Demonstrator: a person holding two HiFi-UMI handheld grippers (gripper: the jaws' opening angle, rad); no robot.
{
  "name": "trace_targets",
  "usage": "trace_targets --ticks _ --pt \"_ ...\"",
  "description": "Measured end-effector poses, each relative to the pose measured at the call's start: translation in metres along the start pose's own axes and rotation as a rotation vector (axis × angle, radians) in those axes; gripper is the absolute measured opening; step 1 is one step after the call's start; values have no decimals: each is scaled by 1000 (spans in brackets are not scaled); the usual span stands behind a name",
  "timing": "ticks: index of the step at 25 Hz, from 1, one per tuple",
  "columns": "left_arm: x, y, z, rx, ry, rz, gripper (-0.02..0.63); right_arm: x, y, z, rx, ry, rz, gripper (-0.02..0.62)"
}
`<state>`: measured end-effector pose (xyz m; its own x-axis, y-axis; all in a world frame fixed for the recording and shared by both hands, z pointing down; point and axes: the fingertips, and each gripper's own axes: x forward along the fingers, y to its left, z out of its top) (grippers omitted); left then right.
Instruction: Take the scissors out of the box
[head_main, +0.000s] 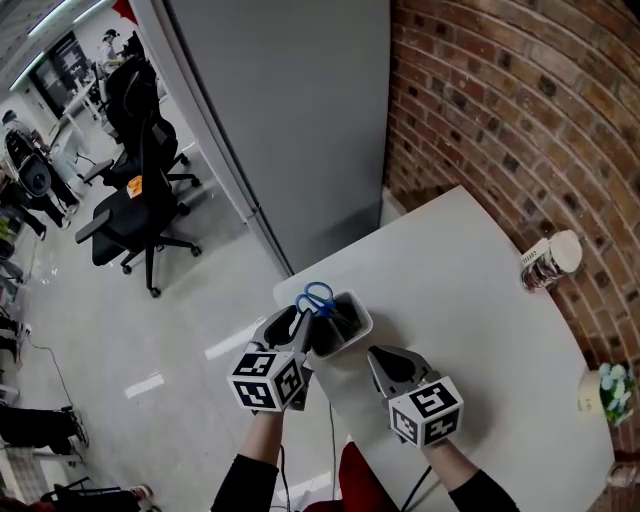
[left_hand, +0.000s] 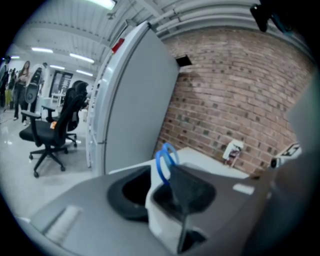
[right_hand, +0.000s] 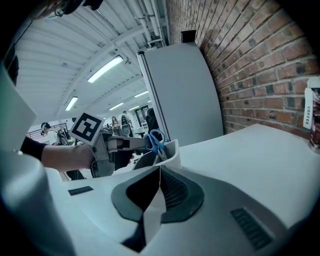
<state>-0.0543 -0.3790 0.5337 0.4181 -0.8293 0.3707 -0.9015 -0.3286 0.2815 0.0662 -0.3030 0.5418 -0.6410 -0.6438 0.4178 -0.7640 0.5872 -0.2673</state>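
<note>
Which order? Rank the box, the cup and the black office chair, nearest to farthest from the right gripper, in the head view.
1. Box, just left of the right gripper, on the table.
2. Cup, far right, by the brick wall.
3. Black office chair, on the floor at far left.

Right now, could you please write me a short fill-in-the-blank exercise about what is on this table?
1. The scissors have ___ handles.
2. They stand in the white box with their handles pointing ___.
3. The wall beside the table is built of ___.
Missing words: blue; up; brick.
</note>
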Motion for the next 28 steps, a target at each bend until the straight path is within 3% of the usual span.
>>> trace_targets --ticks 28 --pt "4 -29 24 42 -76 1 26 -21 -13 -2 38 -10 -27 9"
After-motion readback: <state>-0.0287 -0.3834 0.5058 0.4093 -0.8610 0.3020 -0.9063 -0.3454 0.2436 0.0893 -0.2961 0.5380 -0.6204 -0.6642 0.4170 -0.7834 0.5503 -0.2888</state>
